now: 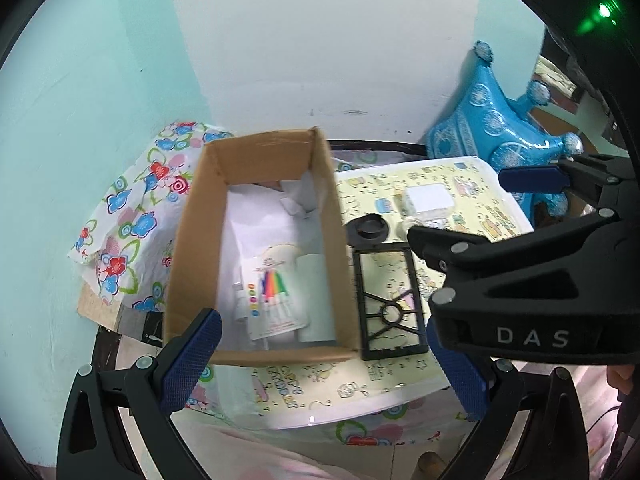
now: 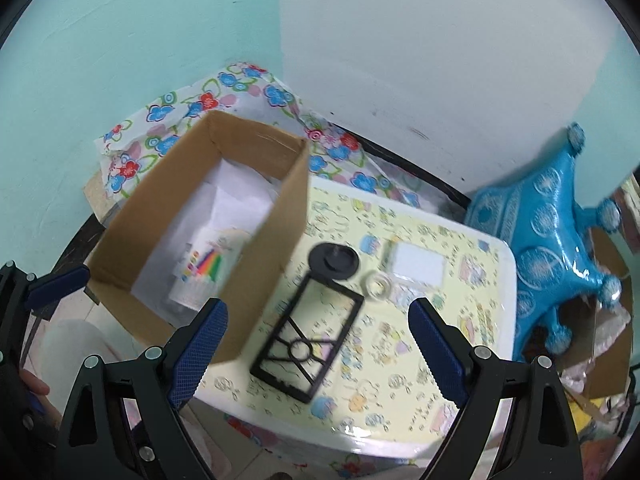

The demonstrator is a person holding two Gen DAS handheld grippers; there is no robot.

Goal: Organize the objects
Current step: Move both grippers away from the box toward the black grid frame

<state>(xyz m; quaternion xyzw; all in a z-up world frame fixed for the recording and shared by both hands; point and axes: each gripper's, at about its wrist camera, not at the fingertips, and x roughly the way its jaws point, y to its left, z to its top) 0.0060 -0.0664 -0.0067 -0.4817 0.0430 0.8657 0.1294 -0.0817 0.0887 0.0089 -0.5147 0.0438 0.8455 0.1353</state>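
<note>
An open cardboard box (image 1: 256, 248) (image 2: 200, 236) stands on the left of a yellow patterned tray (image 1: 460, 184) (image 2: 420, 360). Inside lie white paper and a pack of coloured markers (image 1: 272, 292) (image 2: 206, 270). Right of the box lie a black rectangular frame (image 1: 390, 304) (image 2: 308, 340), a black round lid (image 1: 370, 229) (image 2: 335, 261), a small clear ring (image 2: 378, 285) and a white square box (image 1: 428, 199) (image 2: 418, 267). My left gripper (image 1: 320, 364) is open and empty above the box's near edge. My right gripper (image 2: 316, 356) is open and empty above the frame; it also shows in the left wrist view (image 1: 500, 216).
A flowered cloth (image 1: 132, 216) (image 2: 168, 120) lies behind and left of the box. A blue inflatable crown (image 1: 500, 128) (image 2: 560, 240) leans at the right against the wall. The wall stands close behind the table.
</note>
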